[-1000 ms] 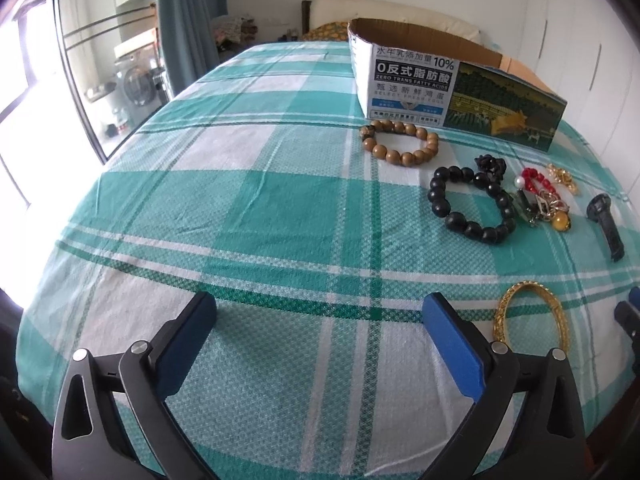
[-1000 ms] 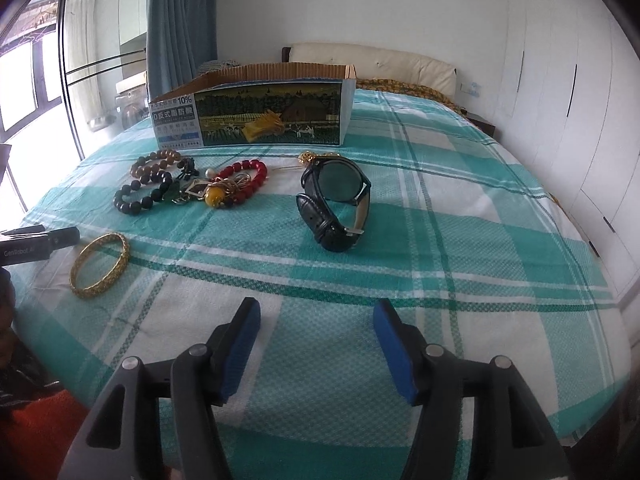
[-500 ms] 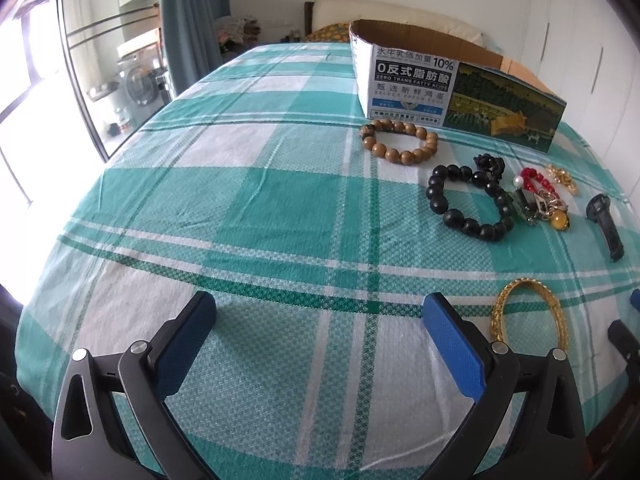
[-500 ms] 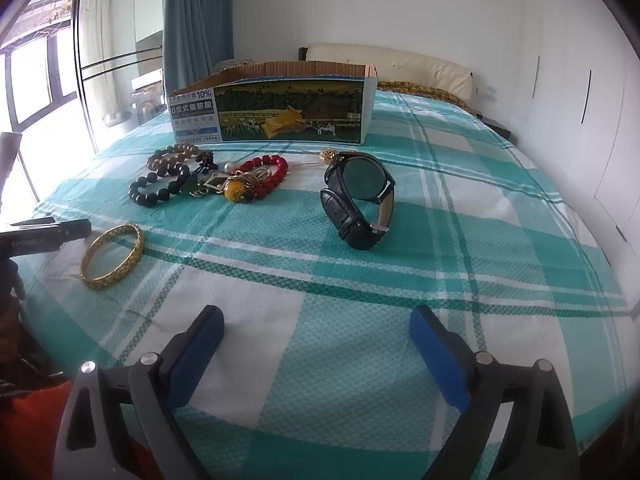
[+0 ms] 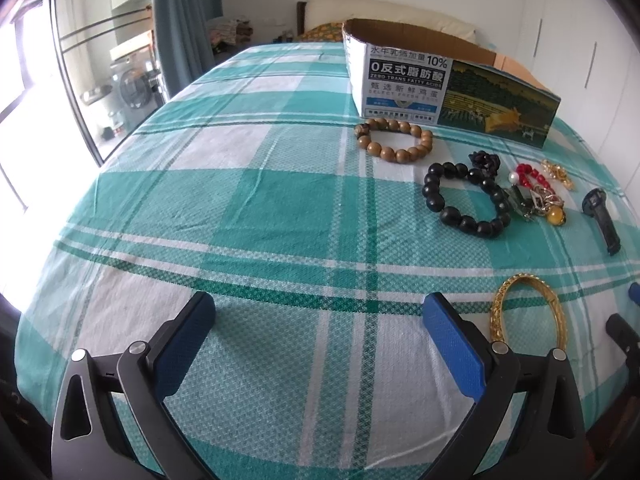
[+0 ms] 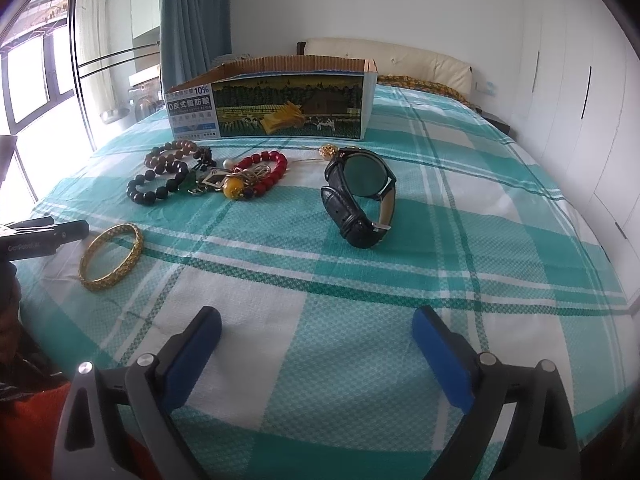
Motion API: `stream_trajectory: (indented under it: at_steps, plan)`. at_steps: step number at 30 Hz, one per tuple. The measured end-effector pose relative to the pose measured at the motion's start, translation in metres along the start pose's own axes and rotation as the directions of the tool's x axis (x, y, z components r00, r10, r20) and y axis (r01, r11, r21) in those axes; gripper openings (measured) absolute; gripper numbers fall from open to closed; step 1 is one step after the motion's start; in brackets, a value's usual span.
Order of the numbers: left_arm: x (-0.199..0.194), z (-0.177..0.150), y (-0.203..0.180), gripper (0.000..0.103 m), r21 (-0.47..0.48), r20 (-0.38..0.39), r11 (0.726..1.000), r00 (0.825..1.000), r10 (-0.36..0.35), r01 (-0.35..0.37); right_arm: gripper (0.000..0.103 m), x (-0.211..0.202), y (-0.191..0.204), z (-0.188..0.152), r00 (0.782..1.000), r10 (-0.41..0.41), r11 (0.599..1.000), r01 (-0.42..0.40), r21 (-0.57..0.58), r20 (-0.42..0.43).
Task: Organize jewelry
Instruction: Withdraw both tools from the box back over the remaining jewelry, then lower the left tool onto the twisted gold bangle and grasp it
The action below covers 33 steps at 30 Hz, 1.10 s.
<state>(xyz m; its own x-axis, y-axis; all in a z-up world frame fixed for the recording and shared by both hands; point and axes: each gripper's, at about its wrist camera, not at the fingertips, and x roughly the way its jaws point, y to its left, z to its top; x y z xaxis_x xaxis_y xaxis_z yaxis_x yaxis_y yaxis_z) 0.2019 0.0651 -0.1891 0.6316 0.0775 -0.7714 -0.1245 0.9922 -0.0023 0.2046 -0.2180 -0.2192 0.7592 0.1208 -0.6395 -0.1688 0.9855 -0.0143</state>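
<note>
Jewelry lies on a green plaid bedspread in front of an open cardboard box (image 5: 448,80) (image 6: 280,104). A brown bead bracelet (image 5: 394,140) (image 6: 170,154), a black bead bracelet (image 5: 464,200) (image 6: 158,186), a red bead bracelet with charms (image 5: 536,192) (image 6: 260,168), a gold bangle (image 5: 528,312) (image 6: 112,256) and a black watch (image 6: 360,196) (image 5: 600,216) lie apart. My left gripper (image 5: 320,328) is open and empty, left of the bangle. My right gripper (image 6: 316,332) is open and empty, short of the watch.
A small gold ornament (image 6: 330,150) lies behind the watch. A glass door (image 5: 80,80) stands left of the bed and white wardrobes (image 6: 580,100) to the right. The bed's headboard (image 6: 384,52) is behind the box.
My right gripper has opened wide and moved a little closer to the watch. My left gripper has hardly moved and stays open.
</note>
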Motion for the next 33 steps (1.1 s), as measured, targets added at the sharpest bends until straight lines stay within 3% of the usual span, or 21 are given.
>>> stream_trajectory:
  at_steps: [13, 19, 25, 33]
  plan:
    - [0.0, 0.001, 0.003, 0.103, 0.007, 0.001, 1.0, 1.0, -0.021, 0.021, 0.099, -0.001, 0.001, -0.002, 1.0, -0.017, 1.0, 0.016, 0.011, 0.007]
    - [-0.014, 0.0, 0.003, 0.103, -0.021, 0.033, 0.99, 0.99, -0.14, 0.14, 0.099, -0.001, 0.0, -0.003, 1.0, -0.012, 1.0, 0.012, 0.006, 0.012]
    - [-0.02, 0.002, -0.018, 0.102, 0.047, 0.018, 0.978, 0.979, -0.203, 0.202, 0.099, -0.003, 0.001, -0.003, 1.0, -0.016, 1.0, 0.016, 0.008, 0.003]
    - [-0.009, 0.001, -0.042, 0.102, 0.133, -0.028, 0.977, 0.986, -0.165, 0.167, 0.099, -0.026, -0.011, 0.006, 0.995, -0.025, 0.998, 0.02, 0.058, 0.094]
